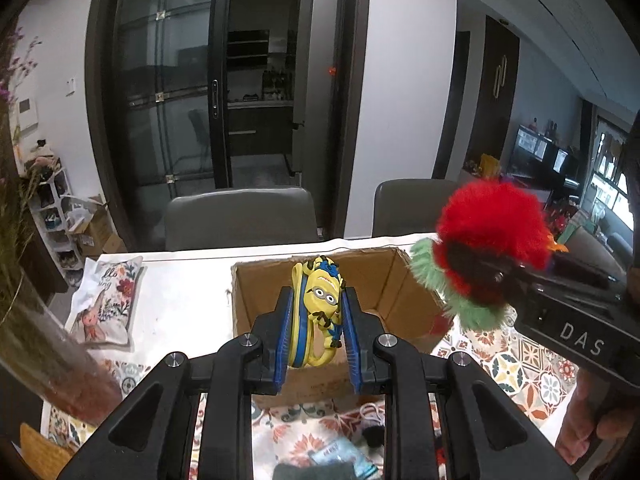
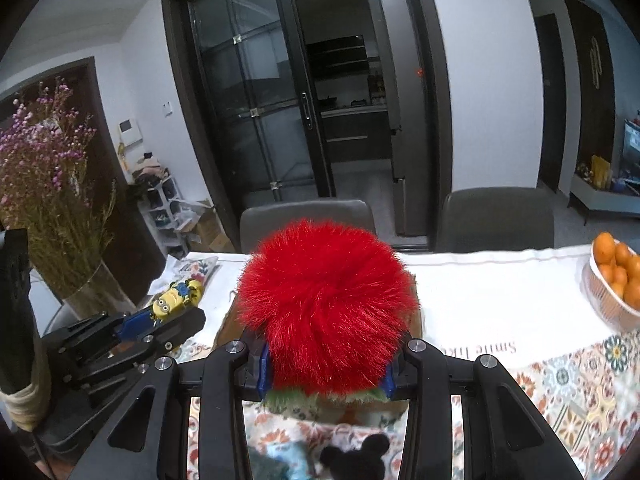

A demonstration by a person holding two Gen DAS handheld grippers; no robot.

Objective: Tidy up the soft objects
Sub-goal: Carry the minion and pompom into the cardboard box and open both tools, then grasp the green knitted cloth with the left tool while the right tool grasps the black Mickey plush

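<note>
The left tongs clench a yellow rubbery cartoon figure at frame centre above the open brown cardboard box; the right tongs grasp a fluffy red pompom toy, centre frame.

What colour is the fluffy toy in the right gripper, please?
Bright red with a green fringe; left wrist view shows both.

"DAS" is printed in white on the right hand-held gripper body, at the frame's right. "Smile" is read, inverted, on the tablecloth, lower right.
</note>
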